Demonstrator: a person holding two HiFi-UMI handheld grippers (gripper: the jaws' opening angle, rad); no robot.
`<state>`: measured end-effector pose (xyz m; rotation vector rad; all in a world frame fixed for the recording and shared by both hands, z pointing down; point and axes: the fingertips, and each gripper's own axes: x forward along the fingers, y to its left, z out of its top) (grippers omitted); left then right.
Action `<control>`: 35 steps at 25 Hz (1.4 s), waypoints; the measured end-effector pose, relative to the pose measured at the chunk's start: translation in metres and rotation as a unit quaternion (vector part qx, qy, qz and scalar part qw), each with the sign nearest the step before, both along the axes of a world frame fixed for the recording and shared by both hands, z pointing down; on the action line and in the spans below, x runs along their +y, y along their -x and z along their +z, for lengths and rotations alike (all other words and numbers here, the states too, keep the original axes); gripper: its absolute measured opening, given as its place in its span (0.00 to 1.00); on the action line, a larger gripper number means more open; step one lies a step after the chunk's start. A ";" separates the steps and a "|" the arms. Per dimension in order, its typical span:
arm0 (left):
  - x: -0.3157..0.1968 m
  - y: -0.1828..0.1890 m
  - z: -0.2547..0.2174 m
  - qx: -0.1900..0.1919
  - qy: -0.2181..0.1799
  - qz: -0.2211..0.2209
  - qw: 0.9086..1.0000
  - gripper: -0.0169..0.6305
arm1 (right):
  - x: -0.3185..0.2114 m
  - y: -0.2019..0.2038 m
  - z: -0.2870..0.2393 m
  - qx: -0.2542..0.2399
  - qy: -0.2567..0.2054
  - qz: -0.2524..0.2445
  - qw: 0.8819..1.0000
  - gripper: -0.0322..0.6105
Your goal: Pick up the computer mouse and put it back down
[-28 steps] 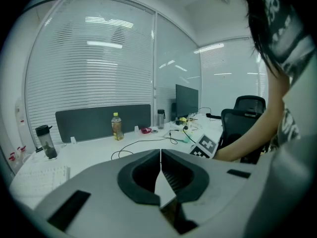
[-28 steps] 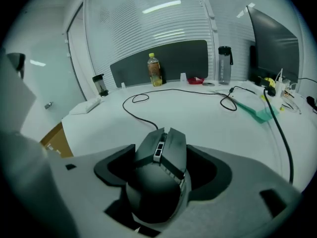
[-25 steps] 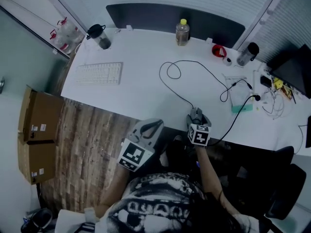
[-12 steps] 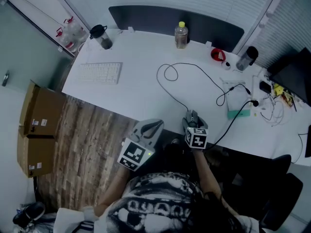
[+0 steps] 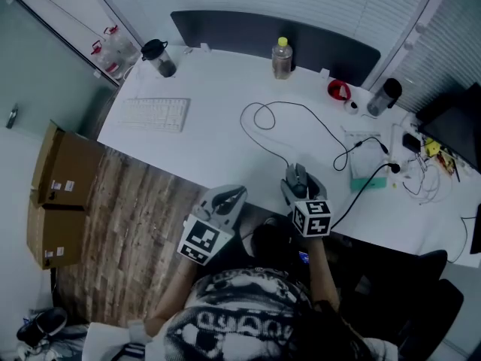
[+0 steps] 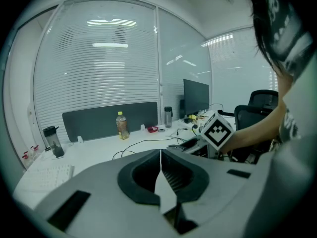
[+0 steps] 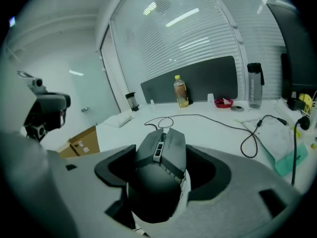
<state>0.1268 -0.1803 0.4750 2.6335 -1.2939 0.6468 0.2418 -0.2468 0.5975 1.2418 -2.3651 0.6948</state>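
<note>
A dark wired computer mouse (image 7: 159, 180) sits between the pads of my right gripper (image 7: 161, 155), which is shut on its sides and holds it above the white desk (image 5: 218, 138). In the head view the mouse (image 5: 298, 176) shows at the desk's near edge, just ahead of the right gripper (image 5: 299, 183). Its black cable (image 5: 301, 111) trails across the desk in a loop. My left gripper (image 5: 229, 198) hovers off the near edge of the desk, left of the right one. Its jaws (image 6: 159, 165) are shut and hold nothing.
A white keyboard (image 5: 154, 113) lies at the desk's left. A bottle (image 5: 282, 55), a dark tumbler (image 5: 159, 57), a red object (image 5: 338, 90) and another tumbler (image 5: 382, 96) line the far edge. Cables and a teal item (image 5: 370, 180) clutter the right. Cardboard boxes (image 5: 60, 194) stand on the floor.
My right gripper has risen with the mouse in it, lifting it off the desk. The left gripper has stayed about where it was.
</note>
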 end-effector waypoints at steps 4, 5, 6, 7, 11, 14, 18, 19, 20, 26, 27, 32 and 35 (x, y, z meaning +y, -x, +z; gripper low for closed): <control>-0.008 0.013 0.000 -0.002 0.000 -0.009 1.000 0.03 | -0.012 0.008 -0.028 -0.013 -0.024 -0.015 1.000 0.53; -0.010 0.017 -0.001 0.000 -0.001 -0.011 1.000 0.03 | -0.016 0.010 -0.034 -0.013 -0.030 -0.018 0.999 0.53; -0.012 0.021 -0.001 0.002 -0.001 -0.013 1.000 0.03 | -0.020 0.013 -0.039 -0.014 -0.035 -0.019 0.999 0.53; -0.015 0.026 -0.001 0.003 -0.002 -0.015 1.000 0.03 | -0.025 0.016 -0.044 -0.015 -0.040 -0.020 0.999 0.53; -0.026 0.053 0.002 0.007 0.000 -0.024 1.000 0.03 | -0.042 0.035 -0.053 -0.012 -0.048 -0.022 0.999 0.53; -0.038 0.078 0.003 0.010 0.001 -0.029 1.000 0.03 | -0.055 0.056 -0.053 -0.004 -0.045 -0.025 0.999 0.53; -0.056 0.123 0.000 0.013 -0.001 -0.041 0.999 0.03 | -0.079 0.094 -0.054 0.002 -0.044 -0.031 0.999 0.53; -0.060 0.137 0.000 0.013 -0.001 -0.045 0.999 0.03 | -0.086 0.107 -0.055 0.003 -0.045 -0.034 0.998 0.53; -0.064 0.150 -0.001 0.014 -0.002 -0.050 0.999 0.03 | -0.094 0.120 -0.056 0.005 -0.046 -0.038 0.998 0.53; -0.092 0.230 0.002 0.014 -0.001 -0.076 0.997 0.03 | -0.147 0.208 -0.060 0.007 -0.057 -0.072 0.996 0.53; -0.095 0.241 0.004 0.014 0.001 -0.078 0.997 0.03 | -0.155 0.223 -0.058 0.008 -0.057 -0.079 0.995 0.53; -0.109 0.282 0.011 0.017 0.013 -0.079 0.997 0.03 | -0.188 0.295 -0.037 0.022 -0.045 -0.117 0.992 0.53; -0.120 0.298 0.014 0.016 0.017 -0.073 0.997 0.03 | -0.202 0.329 -0.014 0.038 -0.031 -0.141 0.989 0.53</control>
